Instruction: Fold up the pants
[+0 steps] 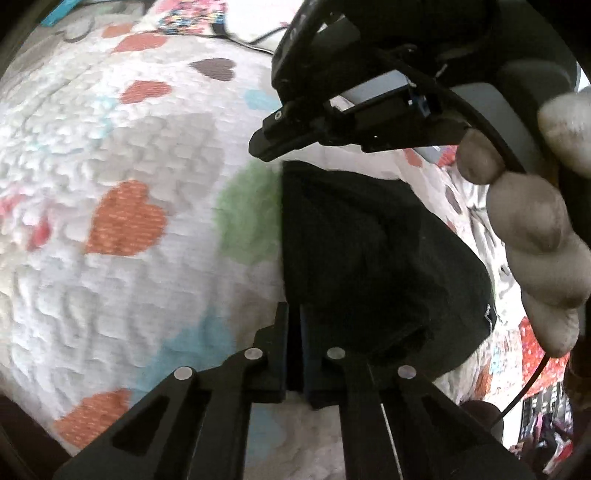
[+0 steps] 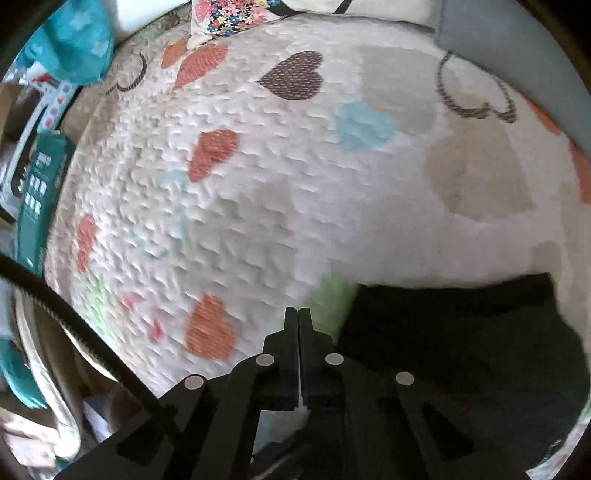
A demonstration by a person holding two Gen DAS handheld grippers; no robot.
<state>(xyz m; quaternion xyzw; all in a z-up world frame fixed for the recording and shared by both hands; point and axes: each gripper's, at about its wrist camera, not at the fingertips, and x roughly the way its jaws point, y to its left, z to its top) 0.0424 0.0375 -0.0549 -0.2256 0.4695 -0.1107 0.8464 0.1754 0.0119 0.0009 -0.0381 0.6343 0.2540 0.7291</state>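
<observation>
The black pants [image 1: 369,258] lie folded into a compact bundle on the heart-patterned quilt [image 1: 129,155]. My left gripper [image 1: 294,314] sits at the bundle's near left edge with its jaws nearly closed; a dark strip shows between them, and I cannot tell if it is cloth. My right gripper [image 1: 266,146] shows in the left wrist view, held by a gloved hand [image 1: 535,221] above the bundle's far edge. In the right wrist view the right gripper [image 2: 298,314] is shut and empty, just left of the pants [image 2: 461,343].
The quilt [image 2: 258,184] covers the bed. A floral pillow [image 2: 236,14] lies at the far edge. Teal cloth [image 2: 74,40] and a teal box [image 2: 40,192] sit off the bed's left side. A black cable [image 2: 74,325] crosses the lower left.
</observation>
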